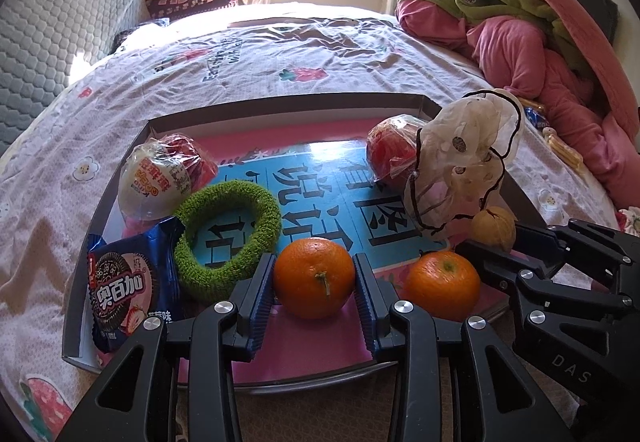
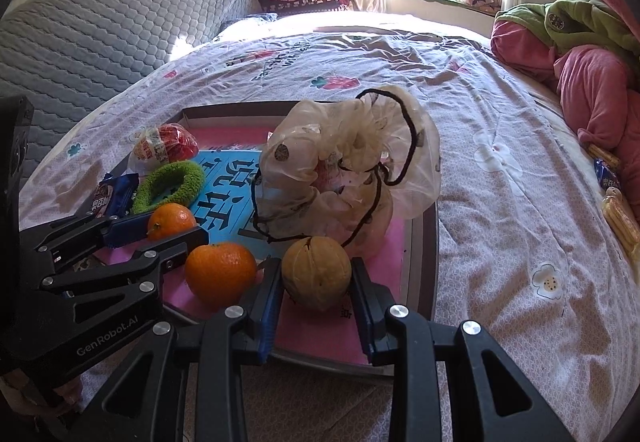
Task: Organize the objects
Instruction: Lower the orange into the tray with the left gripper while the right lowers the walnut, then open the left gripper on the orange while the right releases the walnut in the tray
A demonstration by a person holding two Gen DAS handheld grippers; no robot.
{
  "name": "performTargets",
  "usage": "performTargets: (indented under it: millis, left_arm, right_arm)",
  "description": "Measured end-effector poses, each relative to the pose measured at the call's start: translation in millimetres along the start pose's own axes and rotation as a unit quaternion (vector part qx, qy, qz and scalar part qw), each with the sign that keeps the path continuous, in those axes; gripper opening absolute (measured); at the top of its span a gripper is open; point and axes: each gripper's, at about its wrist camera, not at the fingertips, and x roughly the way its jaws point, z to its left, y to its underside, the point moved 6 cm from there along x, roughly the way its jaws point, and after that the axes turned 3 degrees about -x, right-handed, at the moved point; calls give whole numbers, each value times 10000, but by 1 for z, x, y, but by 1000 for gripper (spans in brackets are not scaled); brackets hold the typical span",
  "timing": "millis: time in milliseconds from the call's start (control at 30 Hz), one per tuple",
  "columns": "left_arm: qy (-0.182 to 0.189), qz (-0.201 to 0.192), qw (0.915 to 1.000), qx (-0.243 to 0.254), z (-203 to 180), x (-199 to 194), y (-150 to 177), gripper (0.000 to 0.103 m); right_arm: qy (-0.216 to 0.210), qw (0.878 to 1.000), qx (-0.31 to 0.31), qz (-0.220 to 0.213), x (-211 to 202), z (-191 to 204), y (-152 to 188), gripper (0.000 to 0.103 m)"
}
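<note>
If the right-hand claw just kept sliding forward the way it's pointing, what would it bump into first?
The right gripper already brackets the round yellowish walnut; beyond it, likely the crumpled translucent drawstring bag, though depth is unclear.

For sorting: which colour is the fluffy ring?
Green; the fluffy ring shows best in the left wrist view.
</note>
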Motion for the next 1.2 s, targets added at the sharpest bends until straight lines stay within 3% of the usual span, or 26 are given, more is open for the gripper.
performTargets:
  millis: [1033, 1200]
  left_arm:
    - [62, 69, 9999, -125, 3, -5, 1, 40]
    - [96, -53, 9998, -177, 4, -15, -4, 46]
  right_arm:
    - [-82, 9999, 67, -52, -7, 2, -1, 33]
    - [-123, 9998, 96, -154, -15, 1, -2, 33]
